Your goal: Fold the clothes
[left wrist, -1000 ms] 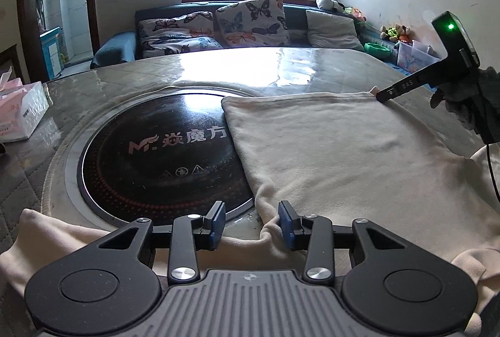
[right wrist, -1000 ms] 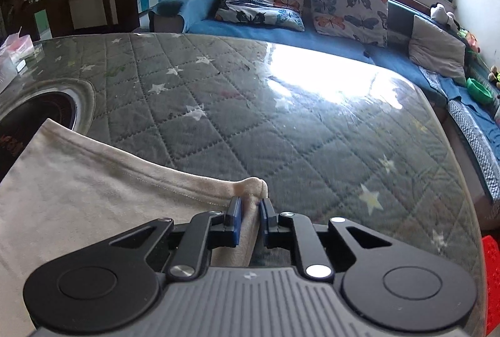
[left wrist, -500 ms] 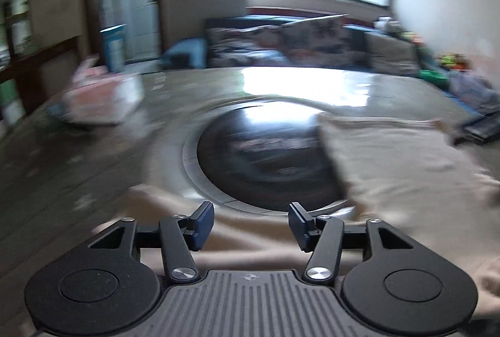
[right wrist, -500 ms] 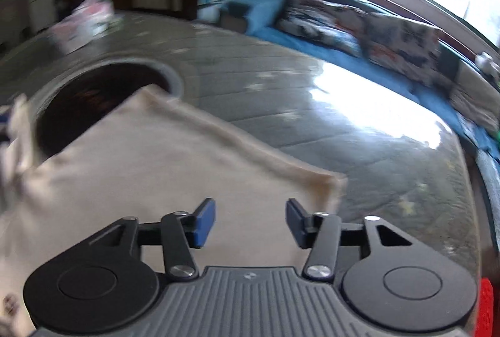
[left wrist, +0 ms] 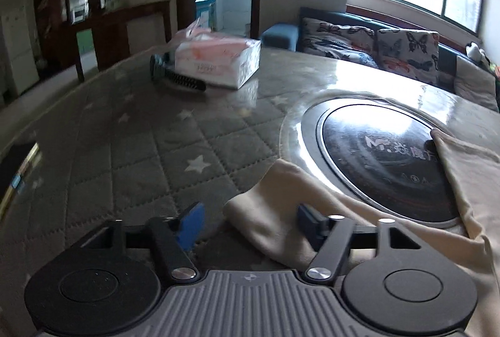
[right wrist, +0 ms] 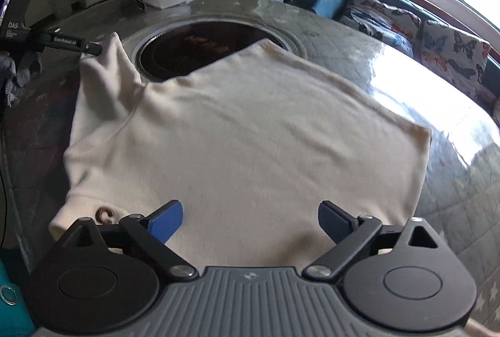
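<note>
**Both grippers off the hem, left one swings to the sleeve**

A second ago the right gripper was pinched on the shirt's hem corner; now it is pulled back and spread wide, and the left gripper has turned away from the shirt body toward the sleeve end. The right gripper (right wrist: 250, 220) hovers over the near part of the cream shirt (right wrist: 243, 143), blue pads far apart, nothing between them. The shirt lies flat across the quilted star-pattern table cover (left wrist: 131, 149), its far edge overlapping the round black cooktop (right wrist: 203, 52) set into the table. In the right view, the left gripper's fingertips (right wrist: 90, 48) sit right at the tip of the sleeve (right wrist: 109, 71), which stretches out to the left. From the left wrist camera, the left gripper (left wrist: 247, 220) is wide open, and the rolled sleeve cuff (left wrist: 265, 212) lies between its two fingers, closer to the right pad; whether either pad touches the cloth I cannot tell. Beyond it, a pink tissue box (left wrist: 218, 62) sits on the table with a dark brush (left wrist: 178, 79) just beside it.
</note>
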Demonstrator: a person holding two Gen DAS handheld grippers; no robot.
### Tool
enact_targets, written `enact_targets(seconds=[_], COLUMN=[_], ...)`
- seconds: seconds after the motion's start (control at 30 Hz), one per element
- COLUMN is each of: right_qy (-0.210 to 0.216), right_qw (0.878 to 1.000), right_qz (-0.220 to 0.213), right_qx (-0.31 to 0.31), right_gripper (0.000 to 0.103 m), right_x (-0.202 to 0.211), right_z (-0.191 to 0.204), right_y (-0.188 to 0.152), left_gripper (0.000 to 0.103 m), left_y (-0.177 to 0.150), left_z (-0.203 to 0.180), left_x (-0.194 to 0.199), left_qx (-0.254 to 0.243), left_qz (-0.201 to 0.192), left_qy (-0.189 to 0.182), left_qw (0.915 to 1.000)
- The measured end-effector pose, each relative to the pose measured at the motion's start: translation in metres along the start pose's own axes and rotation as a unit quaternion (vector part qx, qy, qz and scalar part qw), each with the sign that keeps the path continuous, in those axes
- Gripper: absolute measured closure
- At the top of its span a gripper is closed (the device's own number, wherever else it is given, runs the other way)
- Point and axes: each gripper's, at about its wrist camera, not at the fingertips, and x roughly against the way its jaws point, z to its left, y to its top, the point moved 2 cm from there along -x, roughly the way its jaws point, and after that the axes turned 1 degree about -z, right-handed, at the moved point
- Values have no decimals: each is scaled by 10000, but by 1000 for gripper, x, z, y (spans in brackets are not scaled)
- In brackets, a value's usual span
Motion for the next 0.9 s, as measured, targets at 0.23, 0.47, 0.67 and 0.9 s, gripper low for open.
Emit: enact_targets(seconds=[0.23,0.47,0.67,0.9], right_qy=[21,20,12,-5], right_qw=[9996,9989,9986,9986], right_qz=[-41,-94,-112,-119], right_qx=[-287,-467,-513,-523], right_gripper=[1,0,0,0], right_x=[0,-2,-2,-2], right_z=[-5,-8,-8,-8], right_y=[-6,-11,-12,-12], left_gripper=[93,95,86,83], left_y=[2,4,1,-4], left_z=[0,-7,-6,-52], left_x=[4,6,9,39], left_qx=[-39,-526,-386,-849], left_qz=[-245,-599,-437,-364], left_qy=[71,442,412,-682], left_qw=[9997,9958,9975,9934])
